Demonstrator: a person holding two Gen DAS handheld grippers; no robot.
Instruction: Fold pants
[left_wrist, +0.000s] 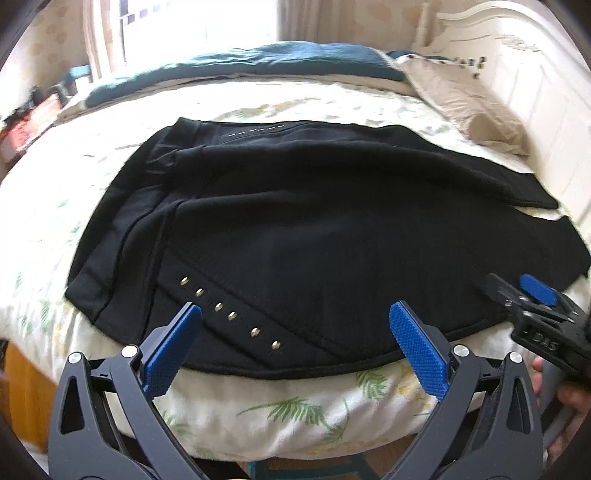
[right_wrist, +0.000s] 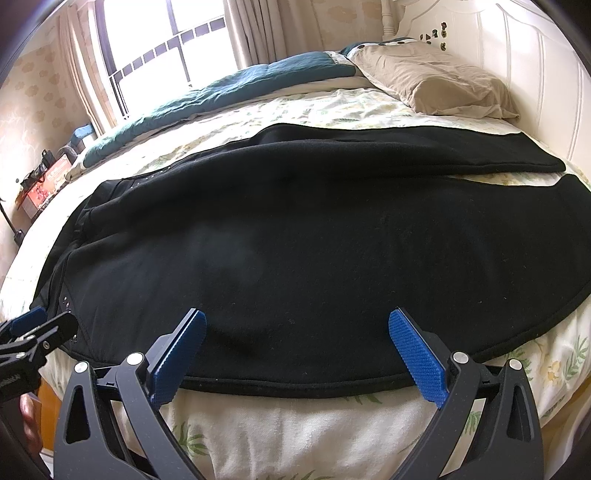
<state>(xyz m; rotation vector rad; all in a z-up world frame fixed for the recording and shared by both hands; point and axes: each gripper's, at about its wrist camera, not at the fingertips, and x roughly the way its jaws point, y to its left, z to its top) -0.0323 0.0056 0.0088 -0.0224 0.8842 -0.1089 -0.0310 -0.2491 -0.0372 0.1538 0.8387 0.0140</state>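
Black pants (left_wrist: 295, 229) (right_wrist: 295, 240) lie spread across the bed, waist to the left and two legs running to the right. A diagonal row of metal studs (left_wrist: 229, 315) sits near the front hem on the waist side. My left gripper (left_wrist: 295, 314) hangs open just over the near edge of the pants by the studs, nothing between its blue pads. Further along the same near edge, my right gripper (right_wrist: 297, 321) is also open and empty. Each gripper shows at the side of the other's view: the right gripper (left_wrist: 537, 291), the left gripper (right_wrist: 29, 321).
The bed (right_wrist: 295, 417) has a leaf-print sheet. A beige pillow (right_wrist: 436, 79) and a teal blanket (right_wrist: 221, 92) lie at the far side by the white headboard (right_wrist: 535, 74). A bright window (right_wrist: 166, 37) and a cluttered side table (right_wrist: 40, 184) are at the left.
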